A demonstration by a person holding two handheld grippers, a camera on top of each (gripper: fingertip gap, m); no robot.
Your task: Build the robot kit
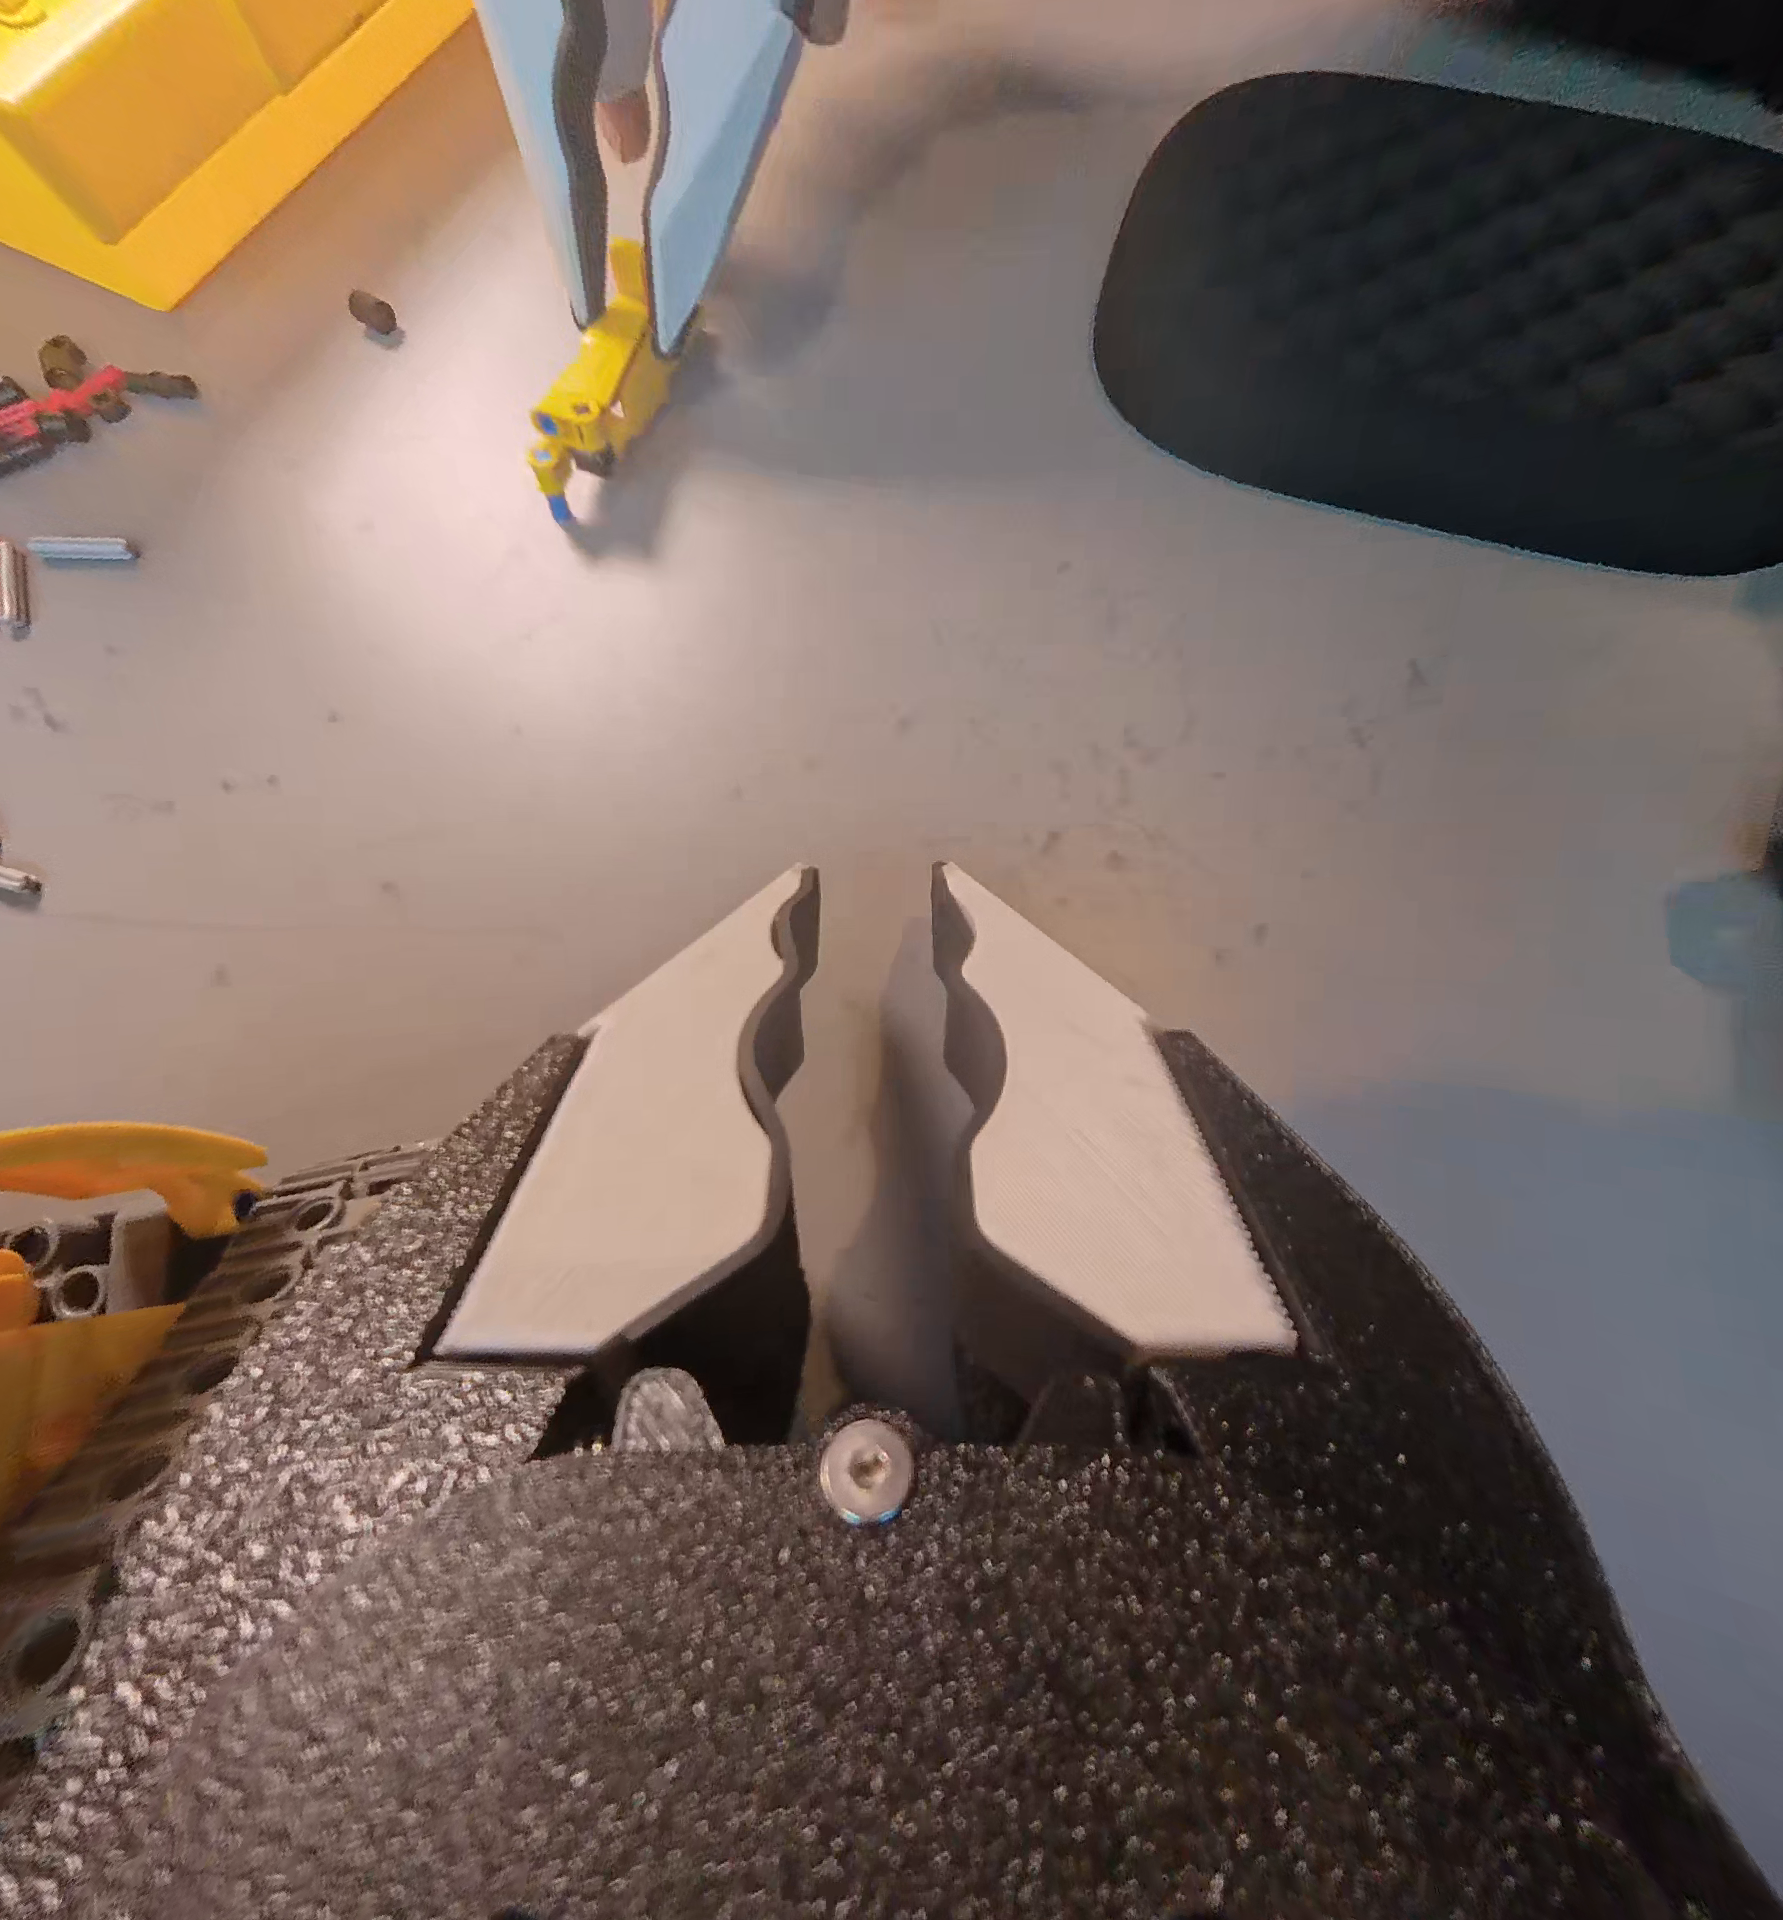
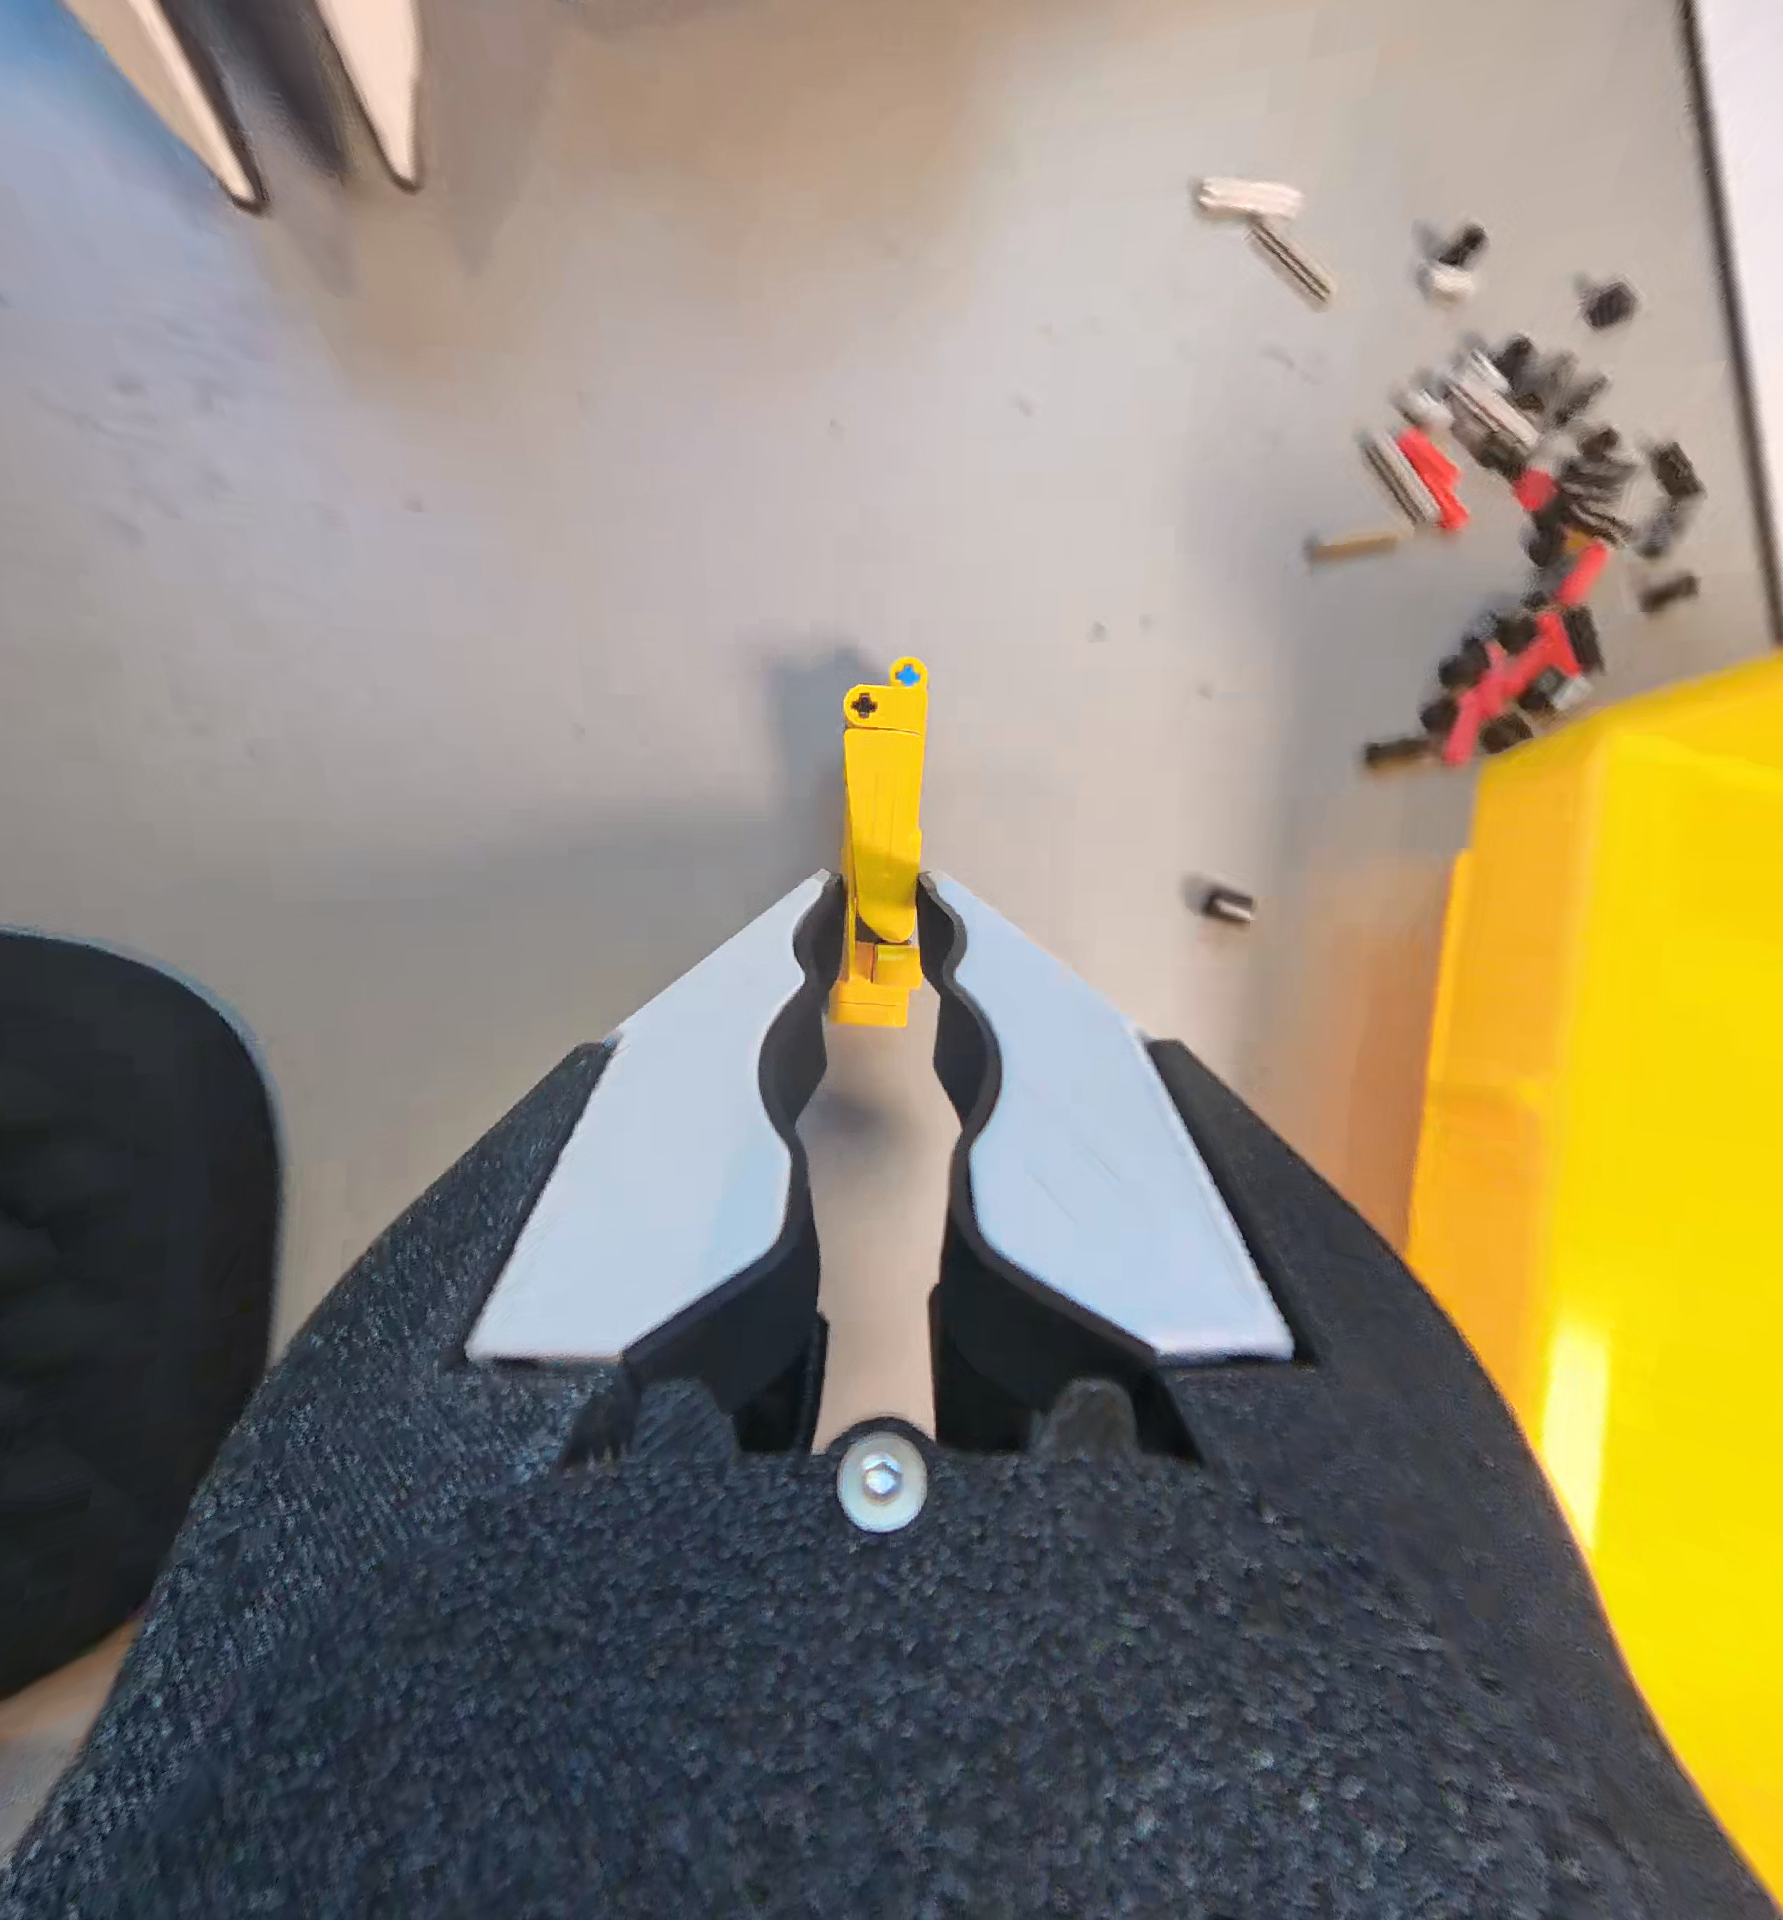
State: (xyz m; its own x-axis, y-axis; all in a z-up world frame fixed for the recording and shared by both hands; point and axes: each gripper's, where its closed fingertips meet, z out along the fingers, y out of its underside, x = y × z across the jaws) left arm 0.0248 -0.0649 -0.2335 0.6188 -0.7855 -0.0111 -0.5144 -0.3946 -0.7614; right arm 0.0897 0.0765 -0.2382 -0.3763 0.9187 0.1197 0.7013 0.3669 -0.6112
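Observation:
My right gripper point(image 2: 874, 883) is shut on a small yellow brick assembly point(image 2: 882, 821) with a blue pin at its far end, held just above the grey table. The same gripper point(image 1: 629, 322) and yellow assembly point(image 1: 601, 400) show at the top of the left wrist view, the assembly's tip near the table. My left gripper point(image 1: 874, 878) is open and empty, hovering over bare grey table point(image 1: 866, 675). A partly built yellow and grey brick model point(image 1: 66, 1278) sits just left of the left gripper's body.
A yellow bin point(image 1: 139, 125) stands at the far left, and also shows in the right wrist view point(image 2: 1645, 1143). Loose red, black and grey pins point(image 1: 14, 416) lie scattered beside it point(image 2: 1521, 499). A black padded cushion point(image 1: 1469, 322) lies at the right point(image 2: 66, 1309). There is about 15 cm between the tips of the two grippers.

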